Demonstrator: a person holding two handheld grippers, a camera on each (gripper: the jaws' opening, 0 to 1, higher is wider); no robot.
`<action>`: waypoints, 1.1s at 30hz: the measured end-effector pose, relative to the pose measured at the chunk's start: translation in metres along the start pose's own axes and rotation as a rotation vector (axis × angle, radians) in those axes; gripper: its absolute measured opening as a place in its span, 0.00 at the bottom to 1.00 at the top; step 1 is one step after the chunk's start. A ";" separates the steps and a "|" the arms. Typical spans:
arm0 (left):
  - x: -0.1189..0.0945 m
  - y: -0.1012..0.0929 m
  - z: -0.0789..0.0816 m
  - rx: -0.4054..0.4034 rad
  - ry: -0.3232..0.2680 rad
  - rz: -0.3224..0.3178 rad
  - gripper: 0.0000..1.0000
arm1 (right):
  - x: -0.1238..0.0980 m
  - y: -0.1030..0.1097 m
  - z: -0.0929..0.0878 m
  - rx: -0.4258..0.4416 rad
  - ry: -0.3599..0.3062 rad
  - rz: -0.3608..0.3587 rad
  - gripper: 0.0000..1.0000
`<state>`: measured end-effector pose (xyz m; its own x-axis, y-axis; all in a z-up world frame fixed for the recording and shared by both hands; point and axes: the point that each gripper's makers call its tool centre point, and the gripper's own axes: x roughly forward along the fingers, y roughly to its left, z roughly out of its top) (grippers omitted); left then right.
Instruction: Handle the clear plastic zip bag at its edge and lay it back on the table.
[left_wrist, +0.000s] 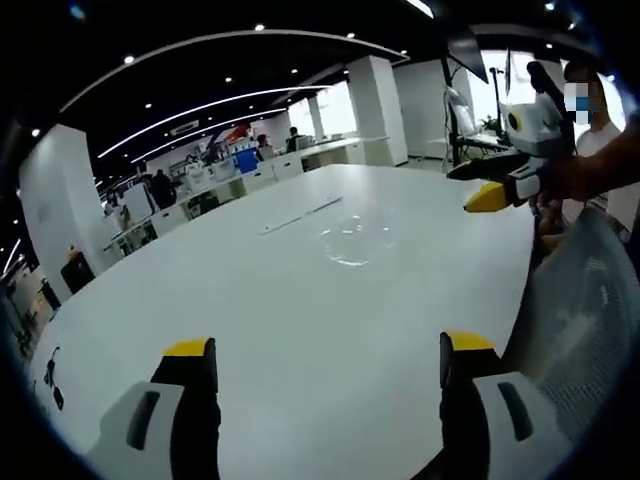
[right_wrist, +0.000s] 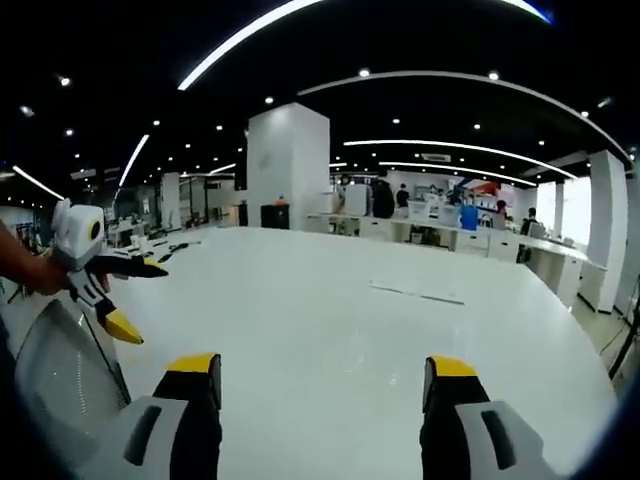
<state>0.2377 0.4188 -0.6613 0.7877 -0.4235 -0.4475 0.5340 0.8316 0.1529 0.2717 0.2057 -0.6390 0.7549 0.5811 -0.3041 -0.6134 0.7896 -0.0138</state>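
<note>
Clear plastic, the bag (left_wrist: 352, 240) lies flat on the white table (left_wrist: 250, 320), well ahead of your left gripper (left_wrist: 325, 375) and a little toward its right finger. Your left fingers (left_wrist: 190, 350) stand wide apart with nothing between them. Your right gripper (right_wrist: 320, 385) also has its fingers spread and empty over the table; in the left gripper view it hovers (left_wrist: 490, 185) beyond the bag, off to the right, jaws parted. A mesh chair (left_wrist: 585, 300) sits beside your left gripper's right finger.
</note>
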 end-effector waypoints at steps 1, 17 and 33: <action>0.003 -0.001 0.001 -0.012 -0.002 -0.009 0.90 | 0.003 -0.001 0.003 0.003 -0.002 0.001 0.80; 0.009 -0.006 0.015 -0.069 0.032 -0.059 0.90 | 0.061 -0.001 -0.016 -0.042 0.134 0.042 0.76; 0.007 -0.015 -0.004 -0.120 0.078 -0.090 0.99 | 0.125 -0.008 -0.031 -0.047 0.227 0.053 0.56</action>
<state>0.2336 0.4049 -0.6700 0.7096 -0.4729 -0.5224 0.5572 0.8304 0.0051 0.3638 0.2666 -0.7064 0.6527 0.5583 -0.5121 -0.6651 0.7460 -0.0343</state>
